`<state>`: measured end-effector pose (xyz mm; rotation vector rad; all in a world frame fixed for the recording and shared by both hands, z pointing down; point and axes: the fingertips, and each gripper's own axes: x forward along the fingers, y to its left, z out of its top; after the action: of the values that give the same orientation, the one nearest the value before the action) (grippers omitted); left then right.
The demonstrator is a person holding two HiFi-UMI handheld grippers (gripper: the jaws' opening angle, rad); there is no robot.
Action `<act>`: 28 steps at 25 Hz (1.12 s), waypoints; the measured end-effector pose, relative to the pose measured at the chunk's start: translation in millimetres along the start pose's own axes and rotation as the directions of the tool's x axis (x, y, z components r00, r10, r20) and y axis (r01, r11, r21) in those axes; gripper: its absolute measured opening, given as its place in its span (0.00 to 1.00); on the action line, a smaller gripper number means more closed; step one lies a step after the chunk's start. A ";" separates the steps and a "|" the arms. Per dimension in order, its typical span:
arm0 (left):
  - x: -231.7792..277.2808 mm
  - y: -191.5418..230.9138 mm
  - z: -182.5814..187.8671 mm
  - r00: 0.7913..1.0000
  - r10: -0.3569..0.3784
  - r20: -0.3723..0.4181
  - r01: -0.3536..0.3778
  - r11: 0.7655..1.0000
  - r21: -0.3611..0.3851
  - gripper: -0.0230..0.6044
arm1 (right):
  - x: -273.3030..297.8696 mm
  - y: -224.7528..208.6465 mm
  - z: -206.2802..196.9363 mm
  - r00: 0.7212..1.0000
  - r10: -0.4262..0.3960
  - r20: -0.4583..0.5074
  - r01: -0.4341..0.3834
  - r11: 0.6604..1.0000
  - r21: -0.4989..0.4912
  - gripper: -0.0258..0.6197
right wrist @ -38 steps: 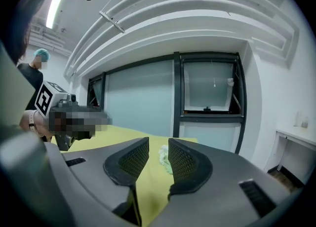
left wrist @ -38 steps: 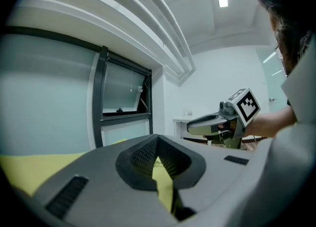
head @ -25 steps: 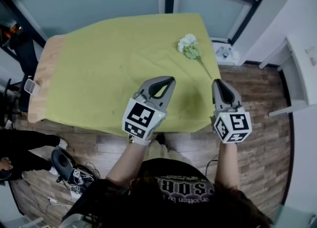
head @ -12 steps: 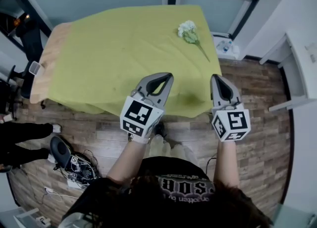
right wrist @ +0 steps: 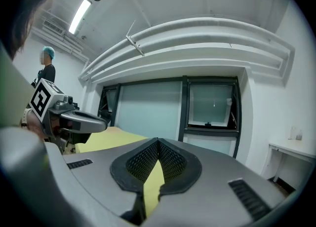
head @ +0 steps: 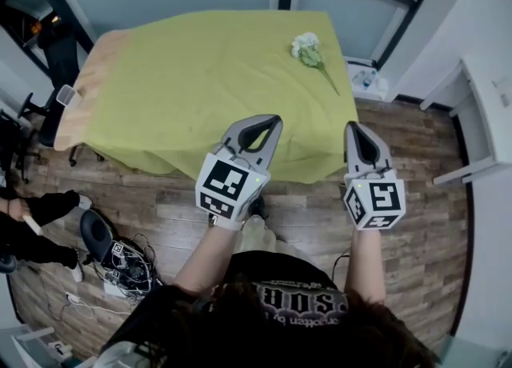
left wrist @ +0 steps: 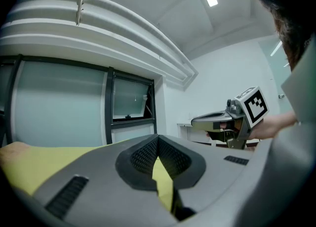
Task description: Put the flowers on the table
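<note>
1. The small bunch of white flowers with a thin green stem (head: pixel 307 49) lies flat on the yellow-green cloth that covers the wooden table (head: pixel 184 78). It is up in the far corner, at about 1 o'clock on the tabletop, so by my reckoning the task looks done.
2. The left grey two-jaw gripper (head: pixel 272 121) has its tips pressed together and nothing between them. Only cloth shows through the gap lower down.
3. The right grey two-jaw gripper (head: pixel 352 126) is pressed together too, and it is empty.
4. What could go wrong: the stem runs out toward the table's right-hand edge, and its end sits near the drop. The cloth hangs loose over the near edge, just by both tools. I judge that a gripper or a sleeve catching that hem would drag the cloth, and the bunch could slide off the corner onto the wooden floor.
5. Another reach across to tidy the bunch could nudge it over the same edge.
6. The flowers lie well apart from both grippers, at about 1 o'clock from the left one and about 11 o'clock from the right one. Both point level at the table from its near edge.
</note>
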<state>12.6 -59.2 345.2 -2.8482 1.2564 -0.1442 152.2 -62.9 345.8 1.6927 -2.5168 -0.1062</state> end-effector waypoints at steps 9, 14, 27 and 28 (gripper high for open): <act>4.4 -10.3 6.9 1.000 -0.016 0.015 0.016 1.000 0.008 0.03 | -12.6 -4.1 2.1 1.000 -0.011 0.007 0.011 1.000 -0.008 0.09; 10.6 -13.3 5.0 0.999 -0.033 0.011 0.033 0.999 0.011 0.03 | -13.1 -2.3 -1.0 1.000 -0.002 -0.002 0.002 1.000 -0.015 0.09; 18.8 -8.5 0.8 0.999 -0.043 -0.008 0.043 0.999 0.015 0.03 | -1.7 -4.0 -8.4 1.000 0.009 -0.024 -0.009 1.000 -0.005 0.09; 19.7 -7.5 0.3 0.999 -0.042 -0.009 0.042 0.999 0.013 0.03 | -0.8 -4.7 -8.3 1.000 0.009 -0.025 -0.009 1.000 -0.005 0.09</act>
<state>31.3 -68.7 346.8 -2.8667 1.1929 -0.1651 157.9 -63.9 353.5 1.6702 -2.5039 -0.0904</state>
